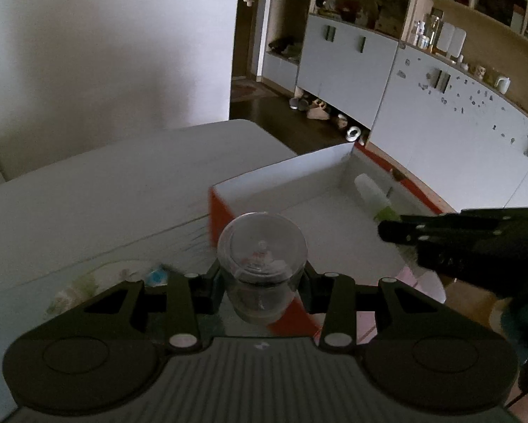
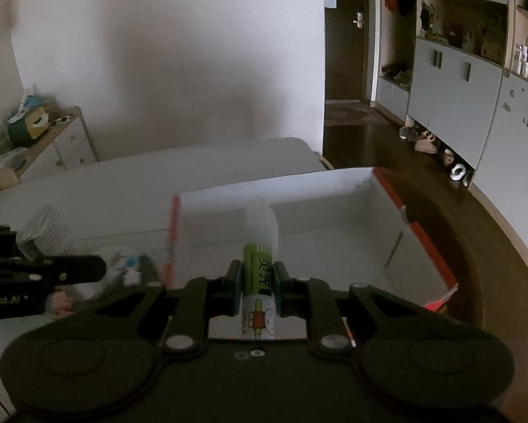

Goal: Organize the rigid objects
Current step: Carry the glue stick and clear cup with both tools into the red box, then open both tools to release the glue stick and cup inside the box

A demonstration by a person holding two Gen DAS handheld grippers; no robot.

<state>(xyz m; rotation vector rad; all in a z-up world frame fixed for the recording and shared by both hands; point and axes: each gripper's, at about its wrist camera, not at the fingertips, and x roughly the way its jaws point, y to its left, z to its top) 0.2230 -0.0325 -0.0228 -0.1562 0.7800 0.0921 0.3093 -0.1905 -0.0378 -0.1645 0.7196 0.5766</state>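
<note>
My left gripper (image 1: 262, 275) is shut on a small clear glass cup (image 1: 262, 246), held above the near left corner of an open box (image 1: 281, 172) with white inside walls and orange outer sides. My right gripper (image 2: 258, 278) is shut on a white glue stick with a green label (image 2: 259, 246), held over the same box (image 2: 281, 187). In the left wrist view the glue stick (image 1: 373, 194) and the right gripper (image 1: 398, 231) show over the box's right side. In the right wrist view the left gripper (image 2: 70, 268) and the glass cup (image 2: 45, 229) show at the left.
The box stands on a white table (image 1: 105, 194) against a white wall. Small colourful items (image 2: 129, 268) lie on the table left of the box. White cabinets (image 1: 457, 116) with shelves run along the right, with shoes (image 1: 316, 109) on the dark floor.
</note>
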